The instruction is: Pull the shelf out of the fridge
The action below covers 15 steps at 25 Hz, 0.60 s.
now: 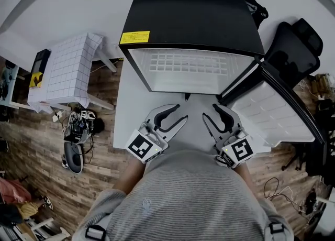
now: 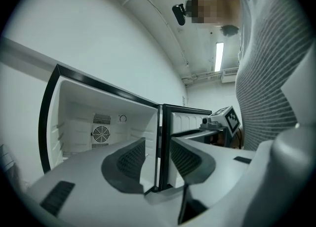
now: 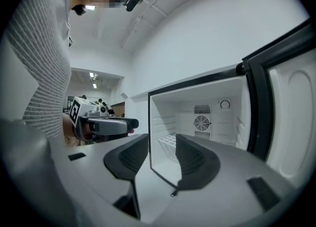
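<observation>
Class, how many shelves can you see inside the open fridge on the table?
1: a white grid shelf inside the fridge, spanning its width behind the open front. Another shelf could be hidden under the black top.

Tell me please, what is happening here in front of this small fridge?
A person stands at a white table and holds one claw in each hand, facing a small black fridge whose door is open to the right. The left claw and the right claw are both open and empty, just short of the fridge. The white shelf sits inside, not yet touched.
</observation>
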Motion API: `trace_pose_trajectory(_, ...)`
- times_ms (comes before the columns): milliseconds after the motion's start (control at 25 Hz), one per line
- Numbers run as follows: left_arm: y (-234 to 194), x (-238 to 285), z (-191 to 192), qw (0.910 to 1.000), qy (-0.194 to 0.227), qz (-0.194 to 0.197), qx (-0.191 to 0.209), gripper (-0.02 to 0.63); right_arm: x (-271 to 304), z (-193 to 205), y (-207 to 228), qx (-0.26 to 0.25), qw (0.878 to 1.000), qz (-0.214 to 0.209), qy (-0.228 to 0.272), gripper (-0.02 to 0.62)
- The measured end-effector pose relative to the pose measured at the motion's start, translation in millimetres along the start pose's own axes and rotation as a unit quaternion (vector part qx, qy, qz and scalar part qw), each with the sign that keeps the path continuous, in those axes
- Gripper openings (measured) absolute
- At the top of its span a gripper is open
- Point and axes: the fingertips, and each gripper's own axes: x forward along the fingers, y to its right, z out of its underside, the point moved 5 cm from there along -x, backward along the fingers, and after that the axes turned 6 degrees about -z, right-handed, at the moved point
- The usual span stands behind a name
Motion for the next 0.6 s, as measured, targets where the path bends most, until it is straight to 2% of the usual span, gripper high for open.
trace_pose_trajectory(160, -3.4, 0.1, -1.1, 1.0000, 0.003, 0.000, 0.000, 0.170, 3.5, -3.3, 0.9, -0.005, 1.000, 0.006, -0.007, 0.178)
trace_pose_trajectory(600, -8.6, -0.9, -1.5, 1.0000, 0.002, 0.001, 0.002, 0.172, 5.1, -3.0, 4.8, -0.010, 0.999, 0.022, -0.021, 0.178)
